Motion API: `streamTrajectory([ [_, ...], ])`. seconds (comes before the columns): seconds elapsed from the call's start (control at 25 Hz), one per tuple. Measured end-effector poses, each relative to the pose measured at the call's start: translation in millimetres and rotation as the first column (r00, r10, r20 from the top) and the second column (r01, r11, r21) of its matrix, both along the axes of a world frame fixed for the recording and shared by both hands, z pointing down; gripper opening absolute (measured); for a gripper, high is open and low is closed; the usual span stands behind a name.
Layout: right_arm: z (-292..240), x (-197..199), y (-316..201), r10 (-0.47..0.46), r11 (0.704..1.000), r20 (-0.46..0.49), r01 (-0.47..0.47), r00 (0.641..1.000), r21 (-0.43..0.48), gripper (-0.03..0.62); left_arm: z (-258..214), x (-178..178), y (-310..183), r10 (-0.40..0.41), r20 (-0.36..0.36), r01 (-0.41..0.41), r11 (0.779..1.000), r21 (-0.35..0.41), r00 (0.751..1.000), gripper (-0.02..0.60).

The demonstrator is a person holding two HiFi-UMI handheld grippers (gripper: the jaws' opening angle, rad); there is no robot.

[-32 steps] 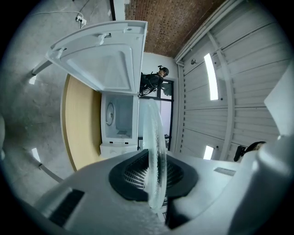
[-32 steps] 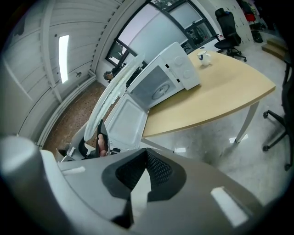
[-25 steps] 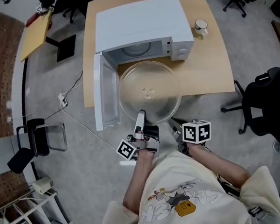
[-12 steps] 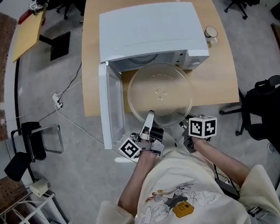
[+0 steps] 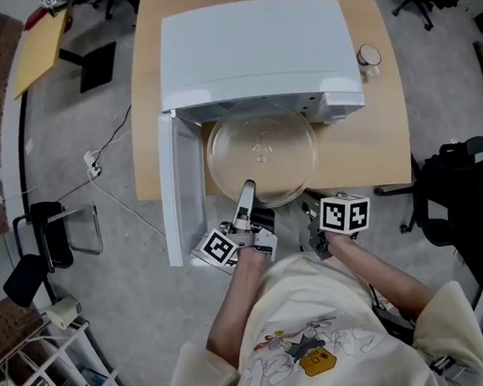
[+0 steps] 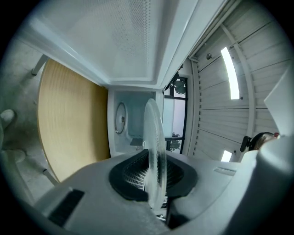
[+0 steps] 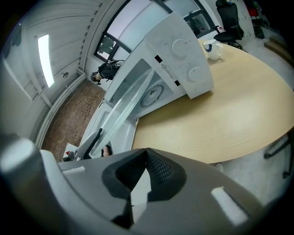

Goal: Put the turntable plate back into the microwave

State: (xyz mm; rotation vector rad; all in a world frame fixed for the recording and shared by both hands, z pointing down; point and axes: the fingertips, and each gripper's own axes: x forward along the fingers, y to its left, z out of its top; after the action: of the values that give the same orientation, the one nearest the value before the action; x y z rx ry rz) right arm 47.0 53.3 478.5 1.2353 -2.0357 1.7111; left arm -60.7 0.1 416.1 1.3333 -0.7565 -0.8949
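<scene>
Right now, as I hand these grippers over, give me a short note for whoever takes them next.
Left gripper: shut on the near rim of the round clear glass turntable plate, held roughly level.
Right gripper: shut, empty, off the plate.
White microwave: door open to the left; plate's far rim at its opening.
Done: plate is at the opening. Left: slide it in, set it down, release.

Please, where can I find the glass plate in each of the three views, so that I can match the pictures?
Head view: the glass plate is in the centre, at the microwave's open front, its near rim in the left gripper.
Left gripper view: centre, edge-on and upright, between the jaws.
Right gripper view: left of centre, a slanted clear disc.
Shared landmark: the white microwave.
</scene>
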Motion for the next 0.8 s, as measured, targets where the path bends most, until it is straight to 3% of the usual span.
streamTrajectory([
  [0.4,23.9,9.6,-33.4,0.027,0.999,0.105,-0.031,0.994,0.041,0.008,39.8,5.5,-54.4,-0.098,-0.008,0.098,0.995,0.036,0.995,0.029],
  [0.52,17.2,0.7,-45.0,0.073,0.997,0.196,-0.079,0.978,0.024,0.008,48.6,-3.0,-65.3,-0.12,0.0,0.12,0.992,0.025,0.993,0.029],
  [0.64,1.6,-7.9,-60.9,0.108,0.989,0.295,-0.131,0.95,0.061,0.01,57.4,-6.8,-83.9,-0.138,-0.01,0.138,0.99,0.034,0.99,0.029],
  [0.8,-5.8,-19.2,-77.5,0.101,0.982,0.421,-0.159,0.901,0.105,0.12,72.1,-5.4,-108.0,-0.14,-0.009,0.141,0.989,0.049,0.99,0.029],
])
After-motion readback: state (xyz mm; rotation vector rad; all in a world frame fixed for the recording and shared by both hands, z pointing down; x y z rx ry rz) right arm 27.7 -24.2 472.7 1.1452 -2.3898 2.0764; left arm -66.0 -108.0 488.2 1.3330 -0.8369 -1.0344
